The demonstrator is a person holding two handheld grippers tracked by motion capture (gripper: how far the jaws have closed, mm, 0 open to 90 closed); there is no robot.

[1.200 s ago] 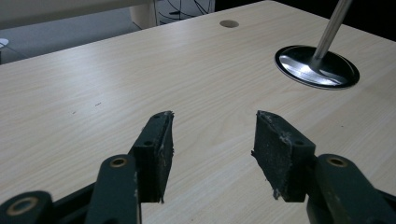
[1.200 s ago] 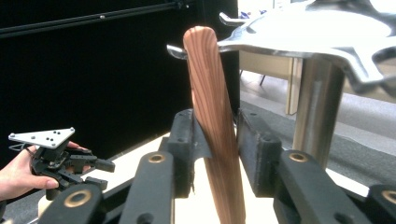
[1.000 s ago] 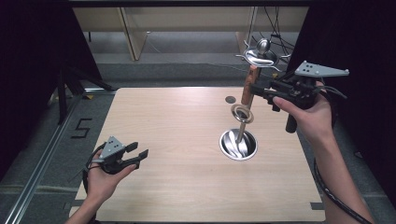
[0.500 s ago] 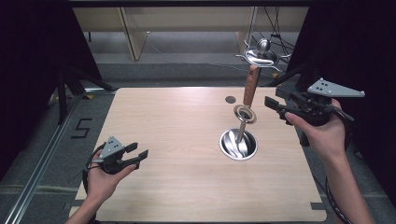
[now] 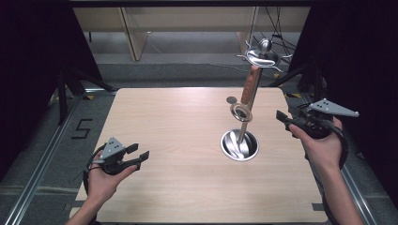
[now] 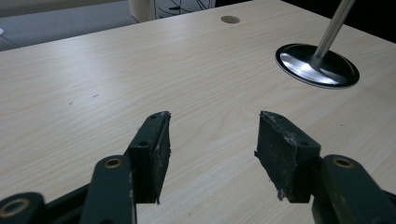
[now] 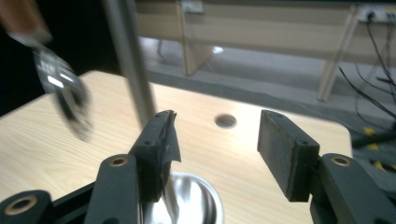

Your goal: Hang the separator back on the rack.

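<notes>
A metal stand rises from a round shiny base point(image 5: 239, 144) on the table, with hooks at its top point(image 5: 261, 55). A utensil with a wooden handle point(image 5: 248, 89) and a ring-shaped metal end point(image 5: 241, 113) hangs along the pole. My right gripper point(image 5: 283, 119) is to the right of the stand and apart from it. Its jaws have just been opening and stand open with nothing between them. The right gripper view looks past the open right gripper point(image 7: 215, 135) at the pole point(image 7: 128, 56) and the blurred utensil point(image 7: 65, 93). My left gripper point(image 5: 138, 153) rests open and empty near the table's front left.
The wooden table point(image 5: 178, 117) has a small round hole point(image 5: 231, 99) behind the stand. The stand's base point(image 6: 317, 65) lies far ahead and right of the left gripper point(image 6: 212, 135). Wooden furniture legs and cables stand on the floor beyond the table's far edge.
My right gripper has let go of the wooden handle, opened, and moved right and down away from the stand. The utensil stays hanging. The left hand has kept still.
</notes>
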